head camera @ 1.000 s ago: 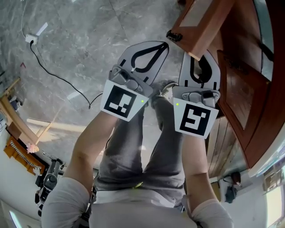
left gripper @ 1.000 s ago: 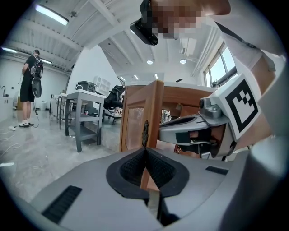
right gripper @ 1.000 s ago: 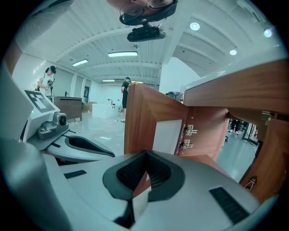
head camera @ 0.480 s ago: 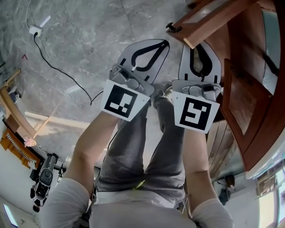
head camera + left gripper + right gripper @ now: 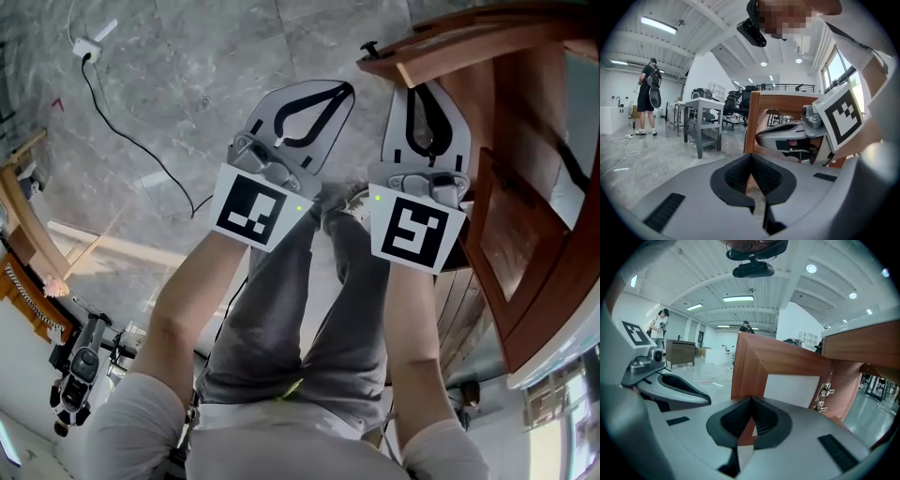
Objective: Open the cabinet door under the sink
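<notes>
The brown wooden cabinet door (image 5: 441, 45) stands swung open at the top right of the head view, with a small dark knob (image 5: 372, 47) at its corner. Its white inner panel and hinges (image 5: 824, 391) show in the right gripper view. My right gripper (image 5: 425, 89) is shut and empty, its tip just below the door's edge, with the door (image 5: 787, 362) close ahead of it. My left gripper (image 5: 344, 88) is beside it over the floor, also shut with nothing between its pads. From the left gripper view I see the door frame (image 5: 783, 101) and the right gripper (image 5: 797, 136).
The cabinet body (image 5: 525, 216) fills the right side. A white power strip (image 5: 89, 42) and black cable (image 5: 141, 159) lie on the grey floor. Wooden furniture (image 5: 23, 216) and camera gear (image 5: 80, 361) stand at left. A person (image 5: 649, 93) and a metal table (image 5: 701, 117) are farther off.
Both grippers have drifted together across the floor, still shut. In the head view the open door now sits higher and more edge-on, over the right gripper's tip.
</notes>
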Tool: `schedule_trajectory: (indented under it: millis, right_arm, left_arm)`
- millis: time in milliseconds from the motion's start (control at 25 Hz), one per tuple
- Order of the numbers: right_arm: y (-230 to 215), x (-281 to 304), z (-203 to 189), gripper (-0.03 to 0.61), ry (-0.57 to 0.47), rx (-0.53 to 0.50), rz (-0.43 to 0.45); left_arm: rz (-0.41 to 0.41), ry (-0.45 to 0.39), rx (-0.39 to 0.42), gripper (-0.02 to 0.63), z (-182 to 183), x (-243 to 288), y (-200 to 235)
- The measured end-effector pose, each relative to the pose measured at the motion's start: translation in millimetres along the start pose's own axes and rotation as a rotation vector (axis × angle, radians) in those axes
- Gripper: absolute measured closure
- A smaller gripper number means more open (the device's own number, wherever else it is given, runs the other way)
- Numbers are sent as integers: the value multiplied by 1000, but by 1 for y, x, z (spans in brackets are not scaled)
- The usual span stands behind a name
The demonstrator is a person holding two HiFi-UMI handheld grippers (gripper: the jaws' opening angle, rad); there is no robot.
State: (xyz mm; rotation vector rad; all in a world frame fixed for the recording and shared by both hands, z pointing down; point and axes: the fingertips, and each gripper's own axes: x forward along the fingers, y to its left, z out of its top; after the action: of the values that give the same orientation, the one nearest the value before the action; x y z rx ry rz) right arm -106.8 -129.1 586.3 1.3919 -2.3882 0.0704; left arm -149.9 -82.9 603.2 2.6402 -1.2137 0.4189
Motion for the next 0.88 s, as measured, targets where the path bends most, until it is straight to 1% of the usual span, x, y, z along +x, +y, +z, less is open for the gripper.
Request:
schedule_trajectory:
  millis: [240, 440, 880]
  right_arm:
    - [5, 18, 10, 548, -33, -14, 20]
    - [3, 17, 23, 548, -54, -10, 21]
    - [-13, -4, 16, 548, -14, -23, 11]
  left_arm:
    - [6, -6, 6, 597, 3, -2, 5]
    - [19, -7, -2, 597, 6, -4, 12]
    - [16, -14, -9, 597, 18, 1, -3]
